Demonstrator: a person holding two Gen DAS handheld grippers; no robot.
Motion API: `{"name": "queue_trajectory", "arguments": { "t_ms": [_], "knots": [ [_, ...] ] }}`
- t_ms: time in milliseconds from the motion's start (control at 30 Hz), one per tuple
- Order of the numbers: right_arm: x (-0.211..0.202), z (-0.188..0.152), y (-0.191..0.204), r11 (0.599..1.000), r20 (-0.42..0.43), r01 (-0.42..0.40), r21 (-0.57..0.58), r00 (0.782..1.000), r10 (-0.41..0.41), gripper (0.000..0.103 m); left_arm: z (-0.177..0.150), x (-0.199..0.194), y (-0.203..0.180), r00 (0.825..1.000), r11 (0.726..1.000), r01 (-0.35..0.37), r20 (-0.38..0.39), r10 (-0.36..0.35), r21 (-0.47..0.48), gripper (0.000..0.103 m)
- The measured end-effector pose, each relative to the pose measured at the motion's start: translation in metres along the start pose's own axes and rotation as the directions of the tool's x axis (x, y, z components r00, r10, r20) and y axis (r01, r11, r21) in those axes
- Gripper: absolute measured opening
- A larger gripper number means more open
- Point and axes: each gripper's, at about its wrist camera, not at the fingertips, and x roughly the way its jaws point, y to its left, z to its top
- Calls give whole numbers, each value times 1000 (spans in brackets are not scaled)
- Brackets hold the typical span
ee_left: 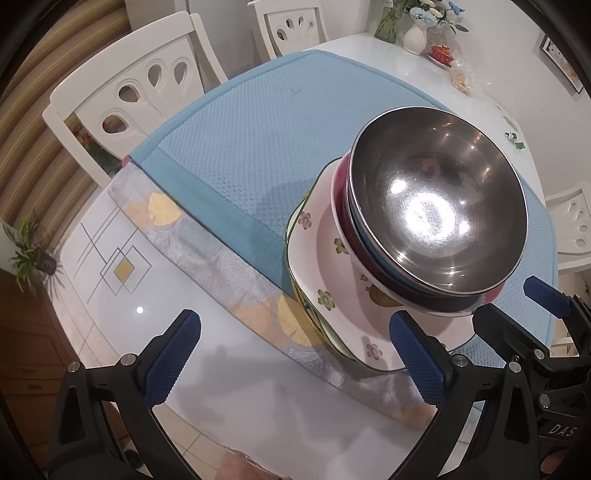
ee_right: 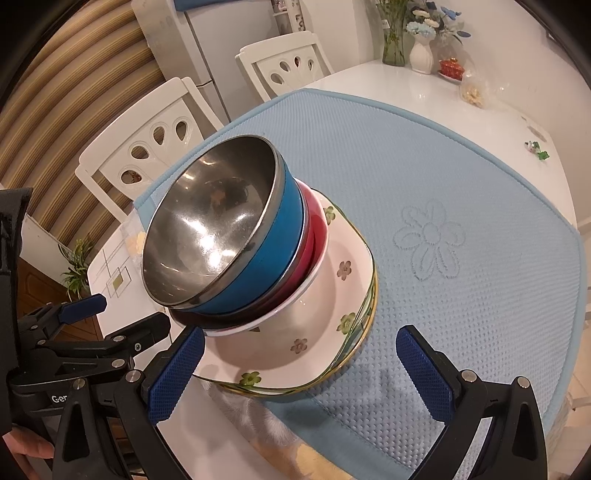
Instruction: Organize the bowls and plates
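A stack of bowls stands on stacked floral plates [ee_left: 325, 280] [ee_right: 343, 291] at the near edge of a blue mat [ee_left: 240, 147] [ee_right: 461, 229]. The top bowl [ee_left: 439, 199] [ee_right: 210, 221] is steel inside and blue outside; a red bowl [ee_right: 317, 236] sits under it. My left gripper [ee_left: 295, 354] is open and empty, just left of the plates' near rim. My right gripper [ee_right: 299, 369] is open and empty, at the plates' near rim. The right gripper also shows in the left wrist view [ee_left: 517, 306].
White chairs [ee_left: 129, 88] [ee_right: 155, 136] stand behind the white table [ee_left: 122, 288]. A patterned runner [ee_left: 221, 258] lies under the mat's edge. Vases with flowers [ee_left: 413, 33] [ee_right: 421, 48], a red dish [ee_left: 441, 53] and a bag [ee_right: 474, 92] stand far back.
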Motion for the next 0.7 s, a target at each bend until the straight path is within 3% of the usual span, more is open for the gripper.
{"name": "queue_trajectory", "arguments": {
  "t_ms": [700],
  "knots": [
    [5,0,5,1000,-13,-19,-2,1000,18,103,-1,4,2,1000,1000,11,-17,-12,-16,102]
  ]
}}
